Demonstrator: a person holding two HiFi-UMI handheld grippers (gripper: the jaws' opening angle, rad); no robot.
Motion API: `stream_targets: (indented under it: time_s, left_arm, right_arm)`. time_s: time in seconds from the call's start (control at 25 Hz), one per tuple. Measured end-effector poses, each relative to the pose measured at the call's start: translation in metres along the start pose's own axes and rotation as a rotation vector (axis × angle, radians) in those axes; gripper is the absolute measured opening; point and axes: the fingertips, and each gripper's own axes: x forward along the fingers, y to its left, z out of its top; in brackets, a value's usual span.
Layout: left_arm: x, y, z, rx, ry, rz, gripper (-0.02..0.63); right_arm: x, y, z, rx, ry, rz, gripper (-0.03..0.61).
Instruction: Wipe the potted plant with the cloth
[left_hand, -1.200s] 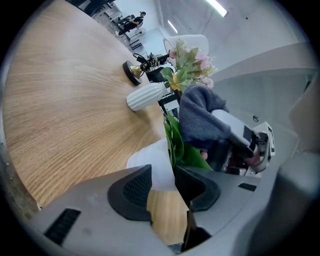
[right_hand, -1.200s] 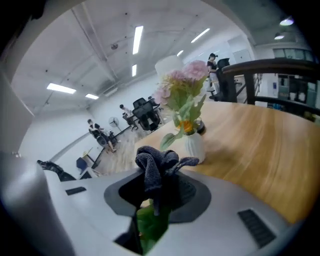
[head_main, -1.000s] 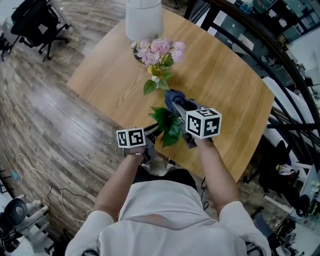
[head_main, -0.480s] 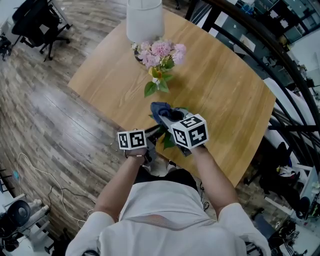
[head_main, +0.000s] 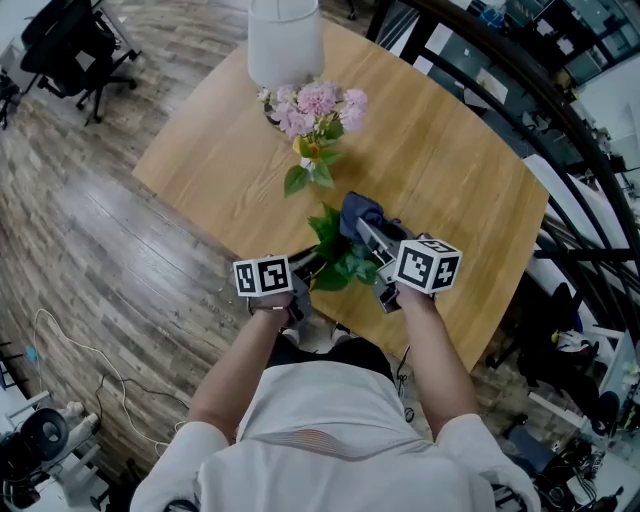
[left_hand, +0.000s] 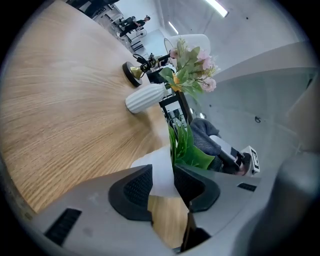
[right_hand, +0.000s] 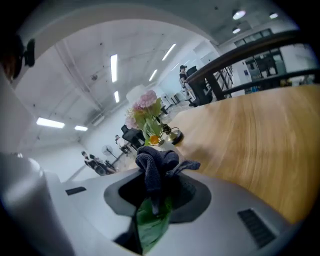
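A small potted plant with green leaves (head_main: 340, 252) stands at the near edge of the wooden table (head_main: 450, 150). Its white pot (left_hand: 161, 170) sits between the pads of my left gripper (left_hand: 163, 186), whose jaws are closing and press on it. The leaves (left_hand: 186, 146) rise just past those jaws. My right gripper (head_main: 364, 230) is to the right of the plant, shut on a dark blue cloth (head_main: 360, 213). In the right gripper view the bunched cloth (right_hand: 157, 167) sticks up from my right gripper (right_hand: 157, 192), and a green leaf (right_hand: 152, 220) lies under it between the jaws.
A white ribbed vase (left_hand: 145, 98) with pink flowers (head_main: 315, 105) stands farther back on the table, and a white cylinder (head_main: 285, 40) behind it. A dark railing (head_main: 560, 110) runs along the right. An office chair (head_main: 70, 50) stands on the wooden floor at the left.
My right gripper swept the cloth left over the plant, then came back to the right, and the leaves show again. The left gripper has stayed at the pot.
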Motion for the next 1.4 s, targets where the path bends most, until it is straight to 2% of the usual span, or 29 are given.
stream_targets:
  time_s: [0.08, 0.16, 0.24, 0.32, 0.4, 0.48, 0.56, 0.64, 0.72, 0.92, 1.0, 1.16, 1.4]
  left_arm:
    - [0.0, -0.001, 0.001, 0.007, 0.003, 0.003, 0.132]
    - [0.002, -0.002, 0.0, 0.01, 0.007, 0.004, 0.13]
    - [0.003, -0.002, -0.001, 0.003, 0.008, 0.003, 0.13]
    - [0.005, -0.002, -0.003, 0.004, 0.012, 0.009, 0.13]
    - [0.007, 0.001, -0.005, 0.022, 0.029, 0.04, 0.12]
    - [0.008, 0.005, -0.007, 0.039, 0.037, 0.071, 0.07]
    - [0.007, 0.002, 0.0, 0.036, 0.004, 0.05, 0.054]
    - [0.007, -0.005, 0.011, 0.04, -0.022, 0.017, 0.055]
    - [0.011, -0.011, 0.015, 0.076, -0.006, 0.007, 0.054]
    - [0.024, -0.016, 0.012, 0.092, 0.023, 0.0, 0.055]
    - [0.029, -0.019, 0.007, 0.093, 0.036, -0.007, 0.054]
    - [0.032, -0.02, 0.004, 0.084, 0.036, -0.009, 0.055]
    - [0.026, -0.021, 0.007, 0.091, 0.028, 0.009, 0.055]
  right_arm:
    - [-0.005, 0.017, 0.003, 0.047, -0.022, 0.117, 0.153]
    - [-0.005, 0.039, 0.0, 0.018, 0.008, 0.214, 0.153]
    - [-0.002, 0.057, -0.009, -0.042, 0.083, 0.272, 0.153]
    - [0.0, 0.066, -0.015, -0.065, 0.125, 0.289, 0.153]
    - [-0.002, 0.063, -0.001, 0.011, 0.052, 0.286, 0.153]
    - [-0.014, 0.052, 0.03, 0.135, -0.105, 0.285, 0.153]
    - [-0.025, 0.037, 0.05, 0.182, -0.184, 0.247, 0.153]
    - [-0.025, 0.017, 0.046, 0.143, -0.143, 0.141, 0.153]
    - [-0.026, 0.001, 0.037, 0.113, -0.109, 0.075, 0.153]
    - [-0.04, -0.038, 0.023, 0.107, -0.128, -0.067, 0.153]
    - [-0.049, -0.053, 0.022, 0.132, -0.155, -0.098, 0.153]
    - [-0.074, -0.069, 0.022, 0.236, -0.242, -0.106, 0.153]
    - [-0.125, -0.096, 0.02, 0.233, -0.303, -0.223, 0.153]
